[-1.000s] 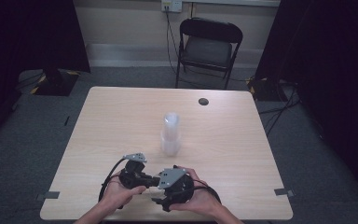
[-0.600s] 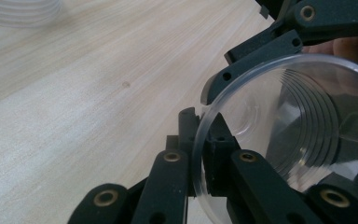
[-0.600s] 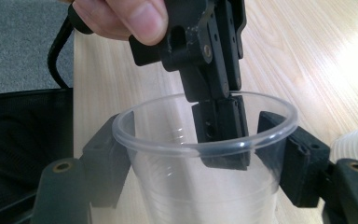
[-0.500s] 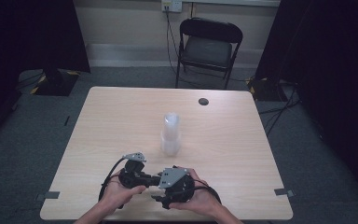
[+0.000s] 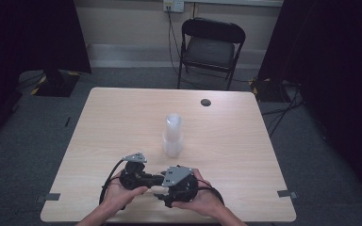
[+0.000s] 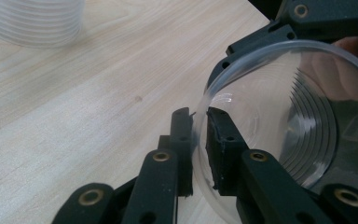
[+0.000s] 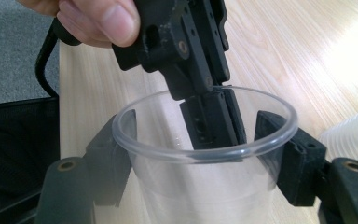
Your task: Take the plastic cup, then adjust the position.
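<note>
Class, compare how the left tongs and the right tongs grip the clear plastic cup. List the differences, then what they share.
The left tongs pinch the clear cup's rim, one jaw inside and one outside; the right tongs clasp its body, both jaws outside. The left jaws stand almost together; the right jaws stand as wide as the cup. Both are shut on the same cup, near the table's front edge.

chair beyond table; dark disc near far edge; wall socket

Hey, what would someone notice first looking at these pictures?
Two hand-held claws meet at the table's near edge around one clear plastic cup: the right claw grips its sides, while the left claw pinches its rim. A stack of clear cups stands mid-table.
</note>
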The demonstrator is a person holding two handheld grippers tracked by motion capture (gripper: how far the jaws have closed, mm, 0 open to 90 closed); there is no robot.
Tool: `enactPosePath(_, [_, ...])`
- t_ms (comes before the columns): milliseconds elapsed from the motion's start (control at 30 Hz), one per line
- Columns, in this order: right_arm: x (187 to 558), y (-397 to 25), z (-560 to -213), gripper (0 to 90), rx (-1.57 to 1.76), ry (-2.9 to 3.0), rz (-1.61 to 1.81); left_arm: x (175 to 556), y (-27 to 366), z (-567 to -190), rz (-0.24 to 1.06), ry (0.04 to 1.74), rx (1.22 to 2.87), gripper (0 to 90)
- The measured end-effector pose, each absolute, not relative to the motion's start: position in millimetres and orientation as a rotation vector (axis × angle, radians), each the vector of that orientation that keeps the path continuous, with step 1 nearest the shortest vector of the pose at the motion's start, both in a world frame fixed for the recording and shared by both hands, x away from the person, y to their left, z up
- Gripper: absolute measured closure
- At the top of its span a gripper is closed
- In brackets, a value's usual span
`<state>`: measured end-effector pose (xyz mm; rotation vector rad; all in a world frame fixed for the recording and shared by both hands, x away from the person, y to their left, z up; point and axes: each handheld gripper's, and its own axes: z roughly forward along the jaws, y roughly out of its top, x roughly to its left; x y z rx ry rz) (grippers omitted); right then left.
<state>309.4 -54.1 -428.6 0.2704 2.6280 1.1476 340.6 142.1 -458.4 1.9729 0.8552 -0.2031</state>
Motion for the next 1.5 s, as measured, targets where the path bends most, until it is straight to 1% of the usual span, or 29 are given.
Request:
enactPosePath(233, [314, -57, -429, 30.6, 0.307, 2.630, 1.141, 342, 141, -460, -0.212, 0.859, 1.967, 75.8])
enactPosePath(400, [317, -57, -428, 30.7, 0.325, 2.630, 1.148, 343, 145, -459, -0.206, 0.865, 1.955, 74.4])
enactPosePath(567, [320, -59, -430, 30.7, 0.349, 2.621, 1.134, 343, 151, -457, -0.199, 0.872, 1.917, 71.3])
enactPosePath(867, [325, -67, -430, 30.7, 0.401, 2.596, 1.132, 342, 162, -453, -0.149, 0.870, 1.866, 65.6])
enactPosePath(933, [327, -70, -429, 30.7, 0.409, 2.591, 1.128, 342, 164, -452, -0.175, 0.888, 1.824, 62.1])
enactPosePath(1000, [329, -73, -428, 30.7, 0.425, 2.584, 1.135, 343, 166, -451, -0.165, 0.885, 1.812, 60.6])
enactPosePath(1067, [330, -76, -428, 30.8, 0.443, 2.565, 1.125, 342, 167, -450, -0.128, 0.898, 1.807, 57.9])
enactPosePath(1133, [333, -81, -427, 30.8, 0.474, 2.556, 1.124, 343, 170, -449, -0.092, 0.907, 1.816, 53.1])
enactPosePath(1167, [335, -84, -428, 30.8, 0.493, 2.545, 1.122, 343, 171, -449, -0.069, 0.915, 1.819, 49.2])
enactPosePath(1267, [341, -95, -426, 31.0, 0.568, 2.514, 1.150, 344, 174, -450, -0.008, 0.923, 1.840, 45.7])
enactPosePath(1333, [344, -102, -425, 31.0, 0.601, 2.483, 1.162, 345, 173, -452, 0.044, 0.932, 1.863, 40.7])
enactPosePath(1400, [347, -106, -423, 31.1, 0.626, 2.457, 1.168, 345, 172, -452, 0.064, 0.931, 1.886, 34.9])
enactPosePath(1500, [351, -112, -422, 31.1, 0.660, 2.432, 1.179, 344, 170, -453, 0.103, 0.924, 1.905, 33.2])
